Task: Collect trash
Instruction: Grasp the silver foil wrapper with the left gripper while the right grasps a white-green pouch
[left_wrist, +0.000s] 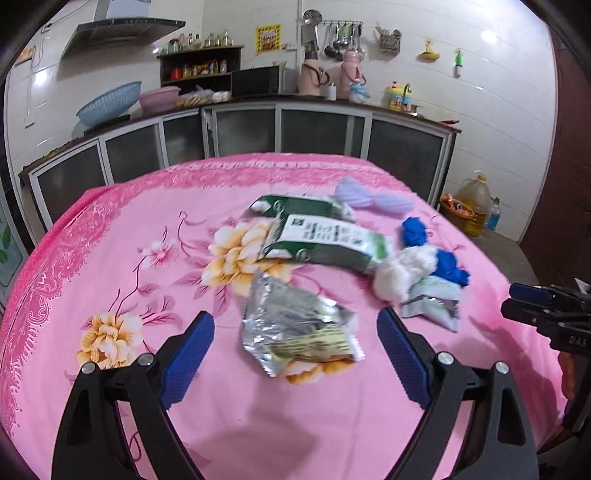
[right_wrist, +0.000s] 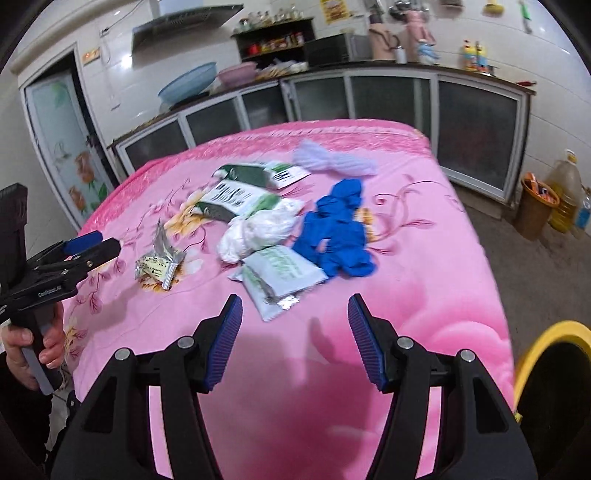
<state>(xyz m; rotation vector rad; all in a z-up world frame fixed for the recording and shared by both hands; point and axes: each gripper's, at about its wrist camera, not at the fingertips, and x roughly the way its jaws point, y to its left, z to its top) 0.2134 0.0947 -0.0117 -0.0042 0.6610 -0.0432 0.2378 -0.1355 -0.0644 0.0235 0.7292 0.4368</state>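
Observation:
Trash lies scattered on a table under a pink flowered cloth. A silver foil wrapper lies just ahead of my left gripper, which stands open above the cloth. Beyond it are two green-and-white packets, a crumpled white wad, blue gloves and a white-green sachet. My right gripper is open and empty, just short of the white-green sachet. The blue gloves, white wad and foil wrapper lie farther out. A yellow-rimmed black bin stands at the right.
A pale purple object lies near the table's far edge. A kitchen counter with glass-door cabinets runs behind the table. On the floor at the right stand a brown basket and an oil jug. A hand holds the left gripper's handle.

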